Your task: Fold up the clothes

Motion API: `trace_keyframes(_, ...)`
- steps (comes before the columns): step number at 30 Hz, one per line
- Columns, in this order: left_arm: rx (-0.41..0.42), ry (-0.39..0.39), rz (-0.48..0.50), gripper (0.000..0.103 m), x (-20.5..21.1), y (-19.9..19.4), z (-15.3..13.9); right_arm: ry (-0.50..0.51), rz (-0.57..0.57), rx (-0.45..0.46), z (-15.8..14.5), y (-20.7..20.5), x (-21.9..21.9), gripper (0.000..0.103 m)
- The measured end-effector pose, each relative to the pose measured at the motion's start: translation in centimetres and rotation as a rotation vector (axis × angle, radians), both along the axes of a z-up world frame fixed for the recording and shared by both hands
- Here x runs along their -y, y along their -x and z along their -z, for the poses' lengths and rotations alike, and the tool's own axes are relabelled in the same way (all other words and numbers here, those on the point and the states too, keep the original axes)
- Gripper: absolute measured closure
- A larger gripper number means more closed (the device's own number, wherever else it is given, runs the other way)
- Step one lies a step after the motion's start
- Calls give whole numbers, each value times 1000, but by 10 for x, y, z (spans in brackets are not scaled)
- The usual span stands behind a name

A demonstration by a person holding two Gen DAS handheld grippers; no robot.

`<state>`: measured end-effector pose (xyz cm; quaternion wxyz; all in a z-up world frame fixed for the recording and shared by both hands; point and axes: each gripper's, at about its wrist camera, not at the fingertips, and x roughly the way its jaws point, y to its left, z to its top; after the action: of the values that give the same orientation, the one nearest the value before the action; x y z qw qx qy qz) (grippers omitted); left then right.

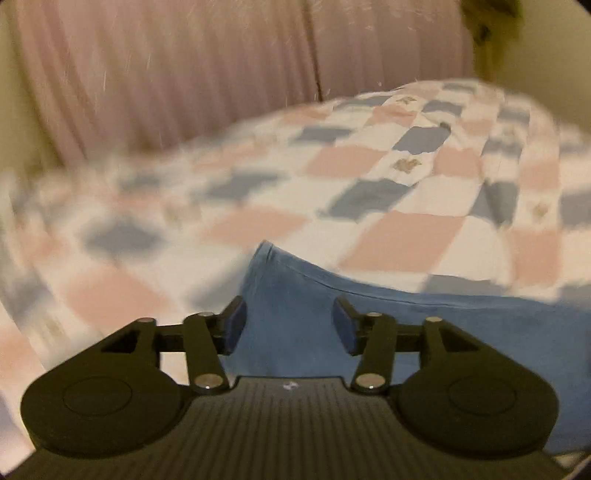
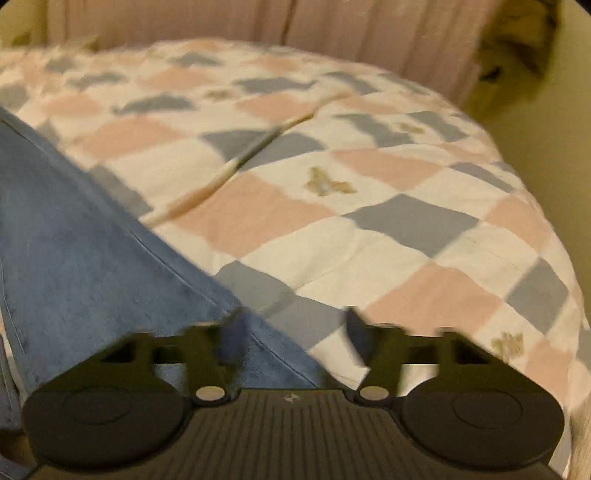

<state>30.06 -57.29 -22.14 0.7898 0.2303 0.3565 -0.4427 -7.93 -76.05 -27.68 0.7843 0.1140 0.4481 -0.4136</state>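
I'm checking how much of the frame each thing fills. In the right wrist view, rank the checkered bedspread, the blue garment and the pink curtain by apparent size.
1. checkered bedspread, largest.
2. blue garment; nearness to the camera enlarges it.
3. pink curtain, only a strip along the top.

I count one blue garment (image 1: 369, 325), one checkered quilt (image 2: 332, 206) on one bed, one pink curtain (image 1: 184, 74) behind it, and my two grippers, left (image 1: 290, 326) and right (image 2: 295, 338).
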Motion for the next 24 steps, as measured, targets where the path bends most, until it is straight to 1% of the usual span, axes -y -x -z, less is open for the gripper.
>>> trace_keyframes(1, -87, -5, -37, 53, -13, -5, 7, -16, 24, 26, -1, 9, -3, 20)
trace_keyframes(3, -287, -24, -154, 51, -49, -13, 31, -106, 78, 101, -1, 27, -13, 20)
trace_keyframes(4, -389, -24, -229, 50, -69, -15, 44, -165, 109, 145, -1, 37, -21, 20)
trace_keyframes(5, -492, -20, -313, 46, -90, -17, 57, -215, 140, 183, -4, 43, -30, 21)
trace_keyframes(7, -686, 26, -469, 42, -132, -16, 83, -301, 190, 243, -5, 59, -55, 21)
trace_keyframes(8, -762, 51, -535, 37, -148, -13, 95, -332, 207, 262, -8, 65, -66, 21)
trace_keyframes(9, -826, 75, -594, 32, -162, -10, 107, -365, 229, 279, -8, 71, -80, 21)
trace_keyframes(10, -871, 102, -623, 31, -167, -8, 118, -391, 248, 287, -9, 77, -92, 21)
trace_keyframes(13, -971, 185, -655, 31, -170, -7, 149, -475, 308, 296, -11, 92, -128, 21)
trace_keyframes(14, -995, 209, -650, 33, -167, -8, 158, -502, 323, 297, -10, 96, -137, 20)
trace_keyframes(16, -1015, 256, -626, 54, -154, -11, 165, -549, 340, 279, -6, 103, -152, 21)
trace_keyframes(17, -1013, 280, -615, 72, -149, -12, 164, -551, 347, 264, -6, 106, -160, 21)
trace_keyframes(18, -987, 300, -603, 86, -144, -13, 156, -548, 351, 250, -7, 110, -165, 21)
trace_keyframes(19, -913, 318, -583, 90, -144, -14, 137, -546, 355, 236, -7, 114, -171, 21)
trace_keyframes(21, -713, 359, -538, 90, -150, -16, 85, -536, 369, 214, -10, 123, -181, 22)
trace_keyframes(22, -606, 386, -532, 91, -161, -18, 54, -536, 389, 213, -12, 131, -187, 22)
trace_keyframes(24, -425, 411, -546, 93, -195, -27, -3, -536, 429, 211, -16, 147, -197, 23)
